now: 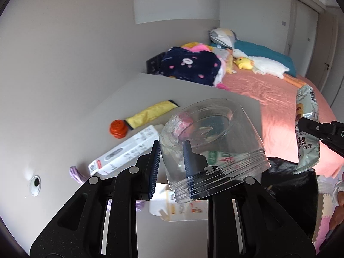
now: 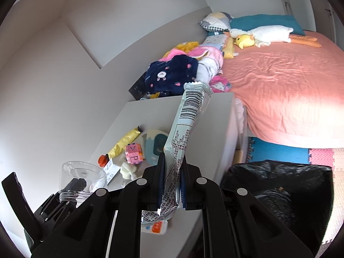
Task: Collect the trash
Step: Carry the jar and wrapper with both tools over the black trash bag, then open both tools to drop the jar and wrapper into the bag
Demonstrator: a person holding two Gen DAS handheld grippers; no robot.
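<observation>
Left gripper (image 1: 172, 148) clamped on the wall of a clear plastic jar (image 1: 211, 144): one finger inside the mouth, one outside. Jar tilted, held off the grey table (image 1: 133, 90).

Right gripper (image 2: 172, 161) shut on a pale snack wrapper (image 2: 189, 116); wrapper sticks up past the jaws, its torn lower end hangs below them.

Black trash bag (image 2: 279, 185) sits just right of the table, near both grippers; its lower part is cut off by the gripper bodies.

On the table under the jar: white box (image 1: 126, 152), orange cap (image 1: 118, 129), yellow tube (image 1: 150, 112), pink block cube (image 2: 133, 153). A carton near the table's front edge is mostly hidden, can't identify it. Print on the wrapper unreadable.

Further back: pink bed (image 2: 279, 81), clothes pile (image 2: 172, 75), plush toys (image 2: 258, 34).
</observation>
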